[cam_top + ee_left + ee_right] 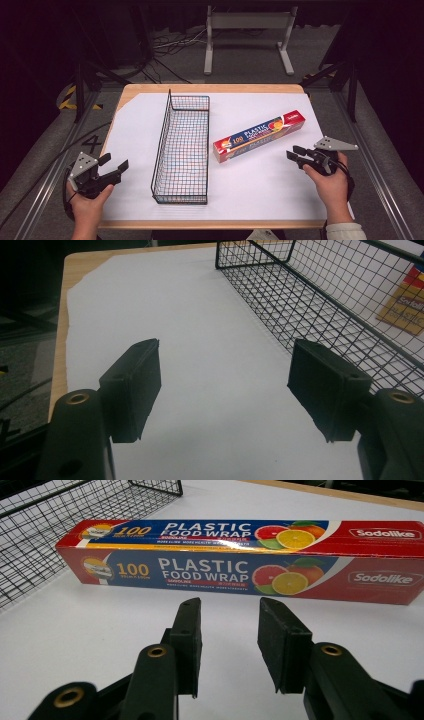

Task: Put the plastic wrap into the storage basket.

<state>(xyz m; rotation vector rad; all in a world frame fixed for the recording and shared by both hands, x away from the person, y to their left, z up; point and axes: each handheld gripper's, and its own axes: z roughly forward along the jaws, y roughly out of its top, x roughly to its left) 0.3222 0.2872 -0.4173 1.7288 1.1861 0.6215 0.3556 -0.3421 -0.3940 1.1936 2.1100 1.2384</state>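
A long red and blue box of plastic food wrap (260, 136) lies at an angle on the white sheet, right of a black wire basket (182, 150). My right gripper (295, 152) hovers open just right of the box's near end, nothing between its jaws. In the right gripper view the box (240, 560) lies lengthwise a short way beyond the gripper (229, 607). My left gripper (114, 162) is held open near the table's front left, left of the basket. In the left gripper view its gripper (225, 355) points over bare sheet, with the basket (320, 295) at the right.
A white sheet (135, 130) covers most of the wooden table (210, 88). The basket holds nothing. Beyond the table stand a grey metal frame (247, 35) and cables on the floor. Metal rails run along both sides of the table.
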